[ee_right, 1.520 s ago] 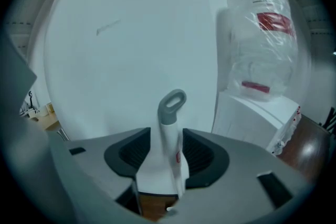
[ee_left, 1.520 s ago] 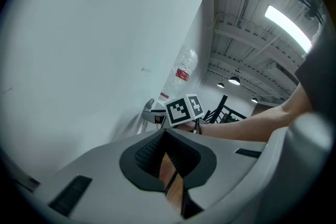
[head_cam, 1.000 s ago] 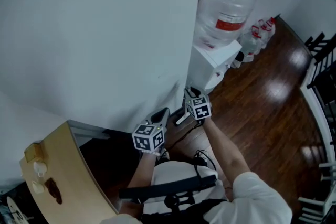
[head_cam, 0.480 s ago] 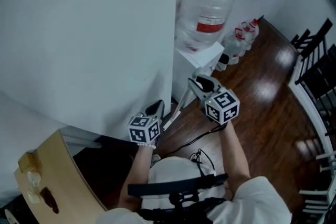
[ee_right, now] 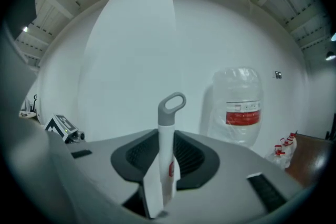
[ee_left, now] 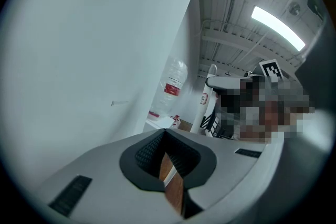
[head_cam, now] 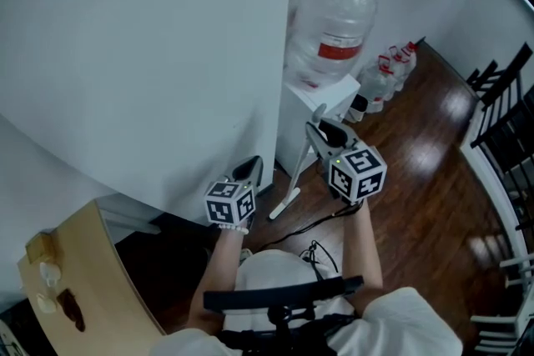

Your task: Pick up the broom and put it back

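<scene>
The broom [head_cam: 299,169] has a white handle [ee_right: 166,155] with a grey hanging loop [ee_right: 172,103] at its top. It stands tilted beside the water dispenser, its lower end [head_cam: 281,209] near the floor. My right gripper [head_cam: 318,129] is shut on the handle just below the loop, and in the right gripper view [ee_right: 165,162] the handle stands upright between the dark pads. My left gripper [head_cam: 249,172] hangs lower, close to the white wall, shut with nothing in it [ee_left: 165,136]. The left gripper view shows the broom's handle [ee_left: 206,98] off to the right.
A white water dispenser [head_cam: 313,108] with a big clear bottle [head_cam: 334,25] stands against the wall [head_cam: 142,54]. Small water jugs [head_cam: 389,71] sit behind it. Black chairs [head_cam: 503,100] line the right, a wooden cabinet [head_cam: 79,279] the lower left. A black cable [head_cam: 321,217] crosses the wood floor.
My right gripper has risen with the broom, lifting the handle from low by the floor to beside the dispenser. The left gripper rose slightly.
</scene>
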The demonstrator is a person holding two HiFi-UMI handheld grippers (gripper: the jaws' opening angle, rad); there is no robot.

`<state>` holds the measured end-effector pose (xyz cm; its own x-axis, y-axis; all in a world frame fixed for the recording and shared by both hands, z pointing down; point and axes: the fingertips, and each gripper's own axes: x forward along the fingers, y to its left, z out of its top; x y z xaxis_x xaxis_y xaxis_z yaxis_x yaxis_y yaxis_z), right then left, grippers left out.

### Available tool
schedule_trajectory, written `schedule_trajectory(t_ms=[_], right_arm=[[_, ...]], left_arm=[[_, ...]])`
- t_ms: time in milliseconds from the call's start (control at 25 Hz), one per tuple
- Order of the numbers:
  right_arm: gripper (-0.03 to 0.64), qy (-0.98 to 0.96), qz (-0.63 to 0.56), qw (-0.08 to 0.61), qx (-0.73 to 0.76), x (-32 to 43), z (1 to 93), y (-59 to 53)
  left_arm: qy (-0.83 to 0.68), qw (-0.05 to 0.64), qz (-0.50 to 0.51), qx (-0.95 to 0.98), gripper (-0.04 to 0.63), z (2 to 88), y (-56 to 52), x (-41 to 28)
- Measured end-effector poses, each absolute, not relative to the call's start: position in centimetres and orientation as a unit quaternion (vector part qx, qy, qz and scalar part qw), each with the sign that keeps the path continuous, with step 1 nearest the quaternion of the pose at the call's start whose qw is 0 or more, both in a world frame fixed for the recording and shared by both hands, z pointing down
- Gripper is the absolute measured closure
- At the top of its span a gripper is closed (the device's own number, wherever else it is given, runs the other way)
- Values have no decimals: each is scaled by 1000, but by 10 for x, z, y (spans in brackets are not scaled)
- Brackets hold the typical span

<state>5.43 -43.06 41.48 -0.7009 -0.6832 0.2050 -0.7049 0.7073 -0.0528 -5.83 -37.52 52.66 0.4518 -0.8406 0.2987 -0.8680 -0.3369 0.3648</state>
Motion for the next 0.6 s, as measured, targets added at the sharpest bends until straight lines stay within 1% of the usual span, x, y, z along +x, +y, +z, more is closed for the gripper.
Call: schedule_trajectory(t_ms=[240,600], right_arm=[[505,-918,63,75,385,65,408,-429],[503,-917,68,80,384,70,415,-426]], left_arm=[[-518,242,30,820,606,527,-372,-53],[-514,247,31,821,606,531,-370,-49]])
